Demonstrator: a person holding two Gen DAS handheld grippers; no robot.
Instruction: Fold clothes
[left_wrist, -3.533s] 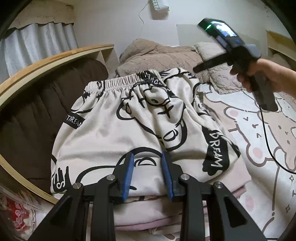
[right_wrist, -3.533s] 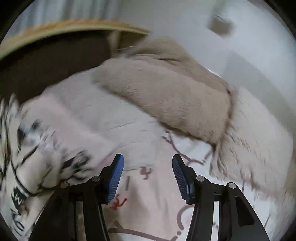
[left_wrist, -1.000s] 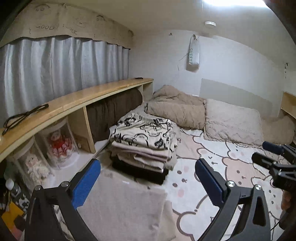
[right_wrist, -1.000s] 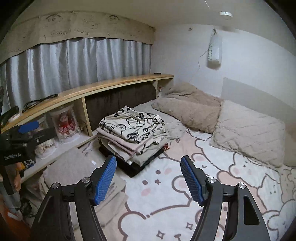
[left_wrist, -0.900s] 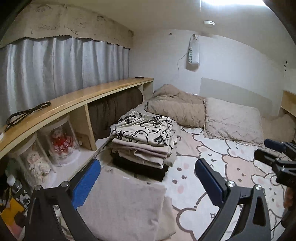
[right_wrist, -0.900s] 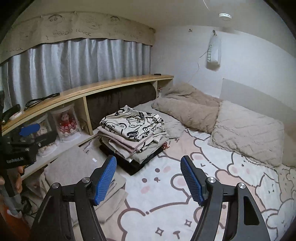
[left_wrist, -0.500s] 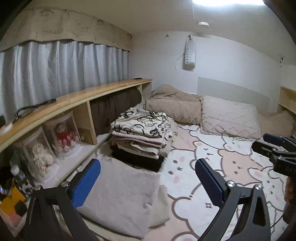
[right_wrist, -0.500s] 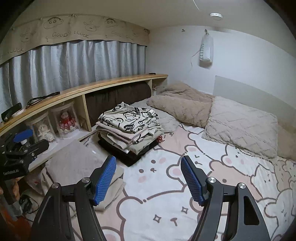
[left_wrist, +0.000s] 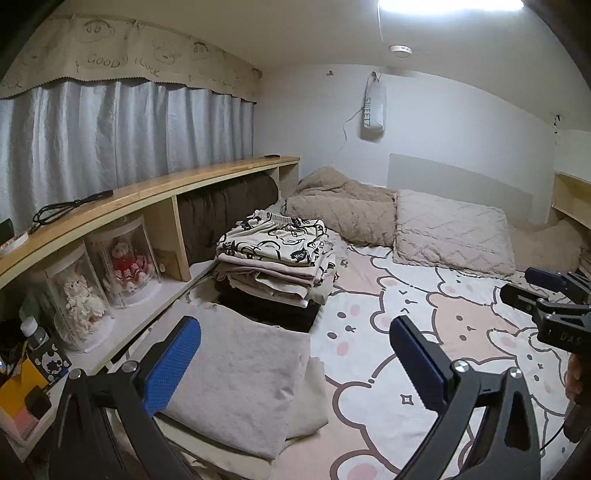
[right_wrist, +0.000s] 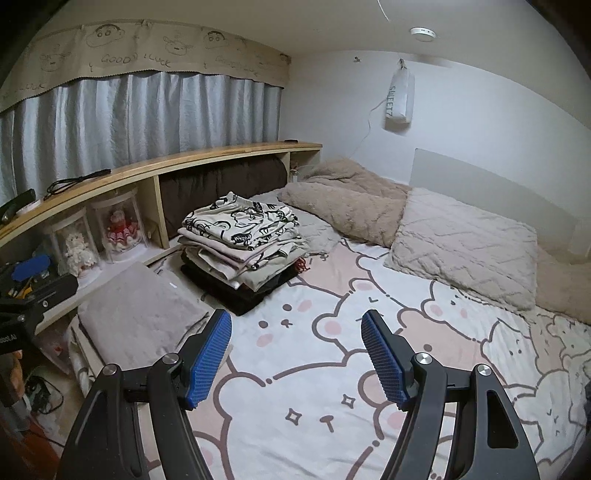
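Hovering over the bed with nothing between its blue pads, the left hand-held gripper (left_wrist: 295, 354) stands spread wide, and the right hand-held gripper (right_wrist: 297, 354) is likewise spread and empty. Just beyond the left one lies a grey folded cloth (left_wrist: 243, 373) at the bed's near edge, beside the wooden shelf (left_wrist: 155, 192). Farther on sits the stack of folded clothes (right_wrist: 240, 243), topped by a cream piece with black cartoon print and resting on a dark layer, close to the shelf side of the bear-print bedsheet (right_wrist: 424, 332). A beige blanket (right_wrist: 351, 199) and pillow (right_wrist: 465, 243) lie toward the wall. Judging by the neat stack and empty pads, one garment looks finished and set down; the step in hand seems to be the pause between pieces. The next move likely calls for finding another unfolded garment, though none is plainly visible here.
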